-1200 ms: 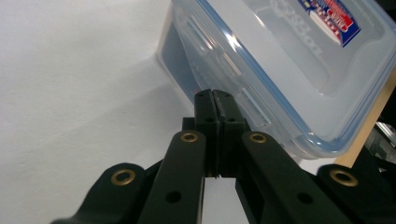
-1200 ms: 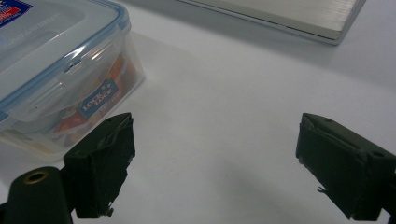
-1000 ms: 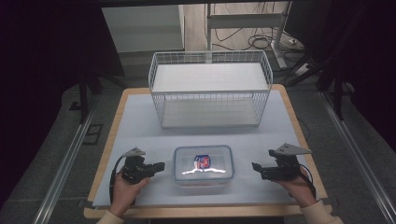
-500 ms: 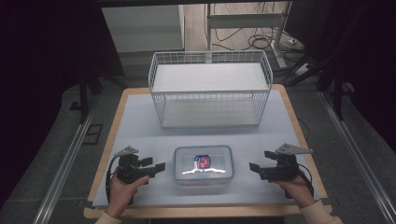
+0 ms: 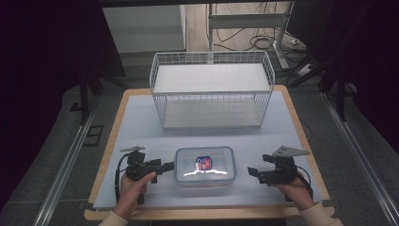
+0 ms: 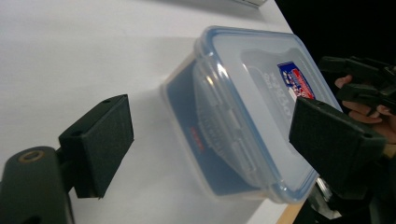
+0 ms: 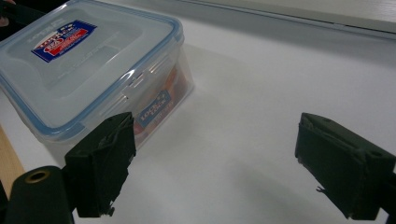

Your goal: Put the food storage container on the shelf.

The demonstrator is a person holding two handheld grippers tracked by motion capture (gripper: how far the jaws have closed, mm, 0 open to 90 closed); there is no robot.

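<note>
A clear plastic box with a blue-rimmed snap lid lay flat on the white bench near its front edge, its long side running left to right. The lid was on, its side latches folded down. A red and blue label sat at the lid's middle. Something red or orange showed dimly through one wall. A white wire basket stood upright behind it, well apart.

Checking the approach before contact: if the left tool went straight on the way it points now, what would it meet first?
Most likely the plastic container: the left tool points at its near end with its latch flap, jaws open on either side. The gap before contact is hard to judge.
</note>
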